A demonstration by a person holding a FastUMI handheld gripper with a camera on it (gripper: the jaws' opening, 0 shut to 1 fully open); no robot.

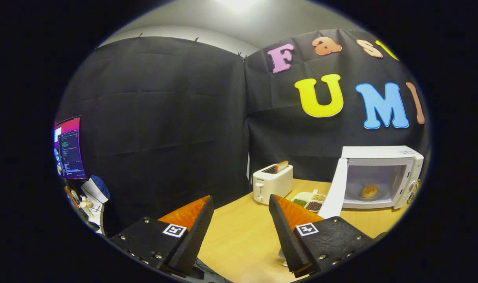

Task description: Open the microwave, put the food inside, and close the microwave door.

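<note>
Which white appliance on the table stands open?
The white microwave, door swung open, bun inside; the white toaster just holds bread. The open gripper fingers hold nothing.

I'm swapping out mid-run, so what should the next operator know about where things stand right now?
Gripper: open, fingers spread, holding nothing, hanging over the wooden table, well short of the microwave.
Microwave: beyond the right finger, at the table's far end. Its door is swung open.
Food: a bun already sits inside on the microwave's plate.
Nearby: toaster with a slice in it, and a divided snack dish between toaster and door.
Done: door opened, food in.
Left: push the door shut.
</note>
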